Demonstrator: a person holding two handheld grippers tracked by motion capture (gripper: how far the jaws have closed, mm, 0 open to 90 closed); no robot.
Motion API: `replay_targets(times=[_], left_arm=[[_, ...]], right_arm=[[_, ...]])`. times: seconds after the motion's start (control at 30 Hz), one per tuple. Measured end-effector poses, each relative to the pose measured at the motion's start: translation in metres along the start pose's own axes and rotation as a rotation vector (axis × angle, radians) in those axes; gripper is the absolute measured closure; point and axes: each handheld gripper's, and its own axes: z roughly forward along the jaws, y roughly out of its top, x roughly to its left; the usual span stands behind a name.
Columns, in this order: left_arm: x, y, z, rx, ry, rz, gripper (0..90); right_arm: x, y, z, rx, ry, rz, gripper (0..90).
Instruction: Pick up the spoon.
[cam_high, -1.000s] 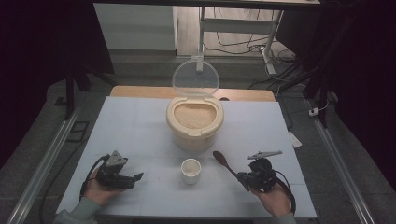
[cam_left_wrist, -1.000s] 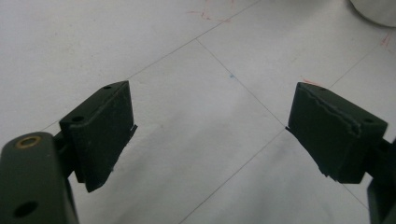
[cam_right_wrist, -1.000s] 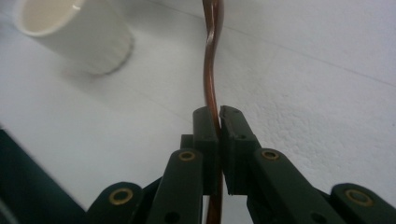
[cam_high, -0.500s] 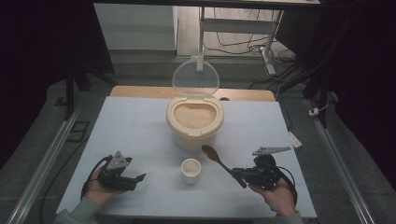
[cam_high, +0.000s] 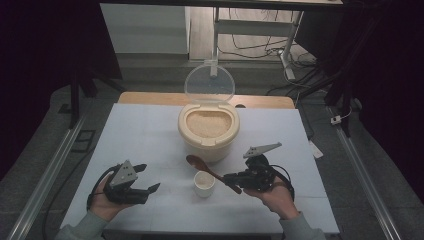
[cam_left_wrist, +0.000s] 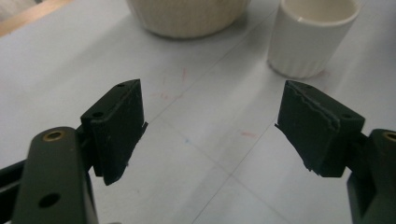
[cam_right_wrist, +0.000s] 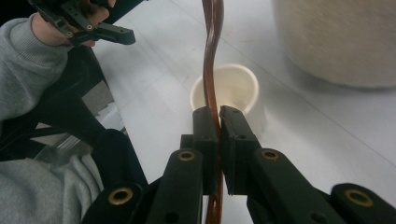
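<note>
Right claw (cam_high: 231, 180) clamped on wooden spoon (cam_high: 206, 168), bowl end over white cup (cam_high: 204, 183). Left claw (cam_high: 148, 178) apart, jaws just closing, nothing between. Pale desk (cam_high: 150, 130); dark room behind. High view adds open rice container (cam_high: 208, 130).

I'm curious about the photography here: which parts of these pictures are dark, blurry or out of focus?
High view: the table is evenly lit, the room around it nearly black. Left gripper view: the open left gripper looks fairly sharp, the white cup slightly soft. Right gripper view: the right gripper gripping the wooden spoon is clear, the rice container blurred.
</note>
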Motion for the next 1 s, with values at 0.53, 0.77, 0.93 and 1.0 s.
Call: replay_targets(times=[0.53, 0.77, 0.93, 1.0], left_arm=[[-0.017, 0.036, 0.000, -0.015, -0.051, 0.088, 26.3], [-0.016, 0.034, 0.002, -0.010, -0.059, 0.080, 27.0], [-0.025, 0.046, 0.002, -0.022, -0.090, 0.146, 30.9], [-0.028, 0.054, 0.003, -0.023, -0.107, 0.174, 31.6]], right_arm=[[-0.003, 0.011, 0.018, 0.029, 0.032, -0.031, 85.3], [-0.004, 0.008, 0.017, 0.017, 0.030, -0.039, 85.3], [0.003, 0.012, 0.028, 0.055, 0.042, -0.068, 85.3], [0.005, 0.012, 0.030, 0.059, 0.046, -0.073, 85.3]])
